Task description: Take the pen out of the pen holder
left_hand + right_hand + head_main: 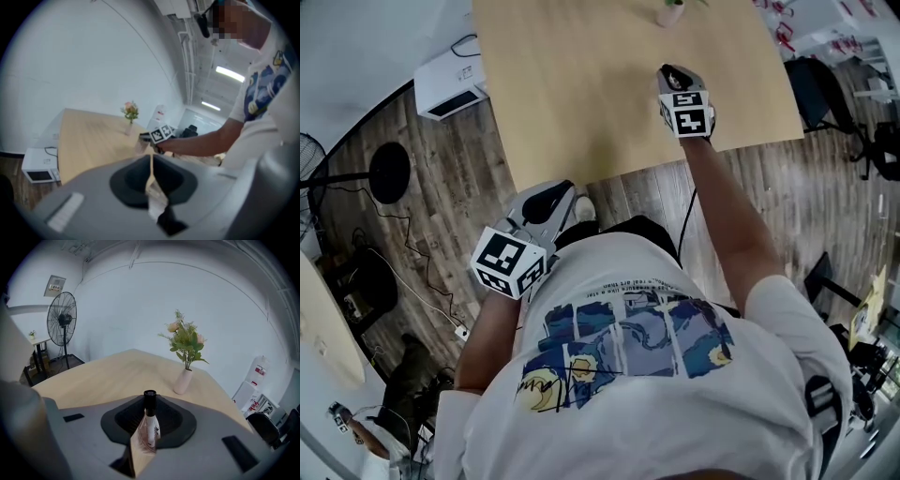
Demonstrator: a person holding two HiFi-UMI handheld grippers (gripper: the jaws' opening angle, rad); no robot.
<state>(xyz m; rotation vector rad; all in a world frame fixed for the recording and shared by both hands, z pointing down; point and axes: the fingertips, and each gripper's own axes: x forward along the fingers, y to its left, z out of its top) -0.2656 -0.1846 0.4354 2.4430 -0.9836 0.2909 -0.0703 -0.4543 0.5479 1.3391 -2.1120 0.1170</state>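
Right under the lens, the person's white T-shirt (656, 375) fills the bottom. The left gripper (555, 195) hangs off the table (581, 84), just short of its near edge. The right gripper (673, 75) reaches over the tabletop close to the near right corner, with a vase (668, 11) at the far edge.

Over to the left gripper view: jaws pressed together, nothing in them. Beyond them, the clear pen holder (140, 145) stands at the right gripper's tip.

Now the right gripper view: jaws narrow, clamped on the pen (150, 425) below its black cap. The pen is upright, the holder round its lower part.
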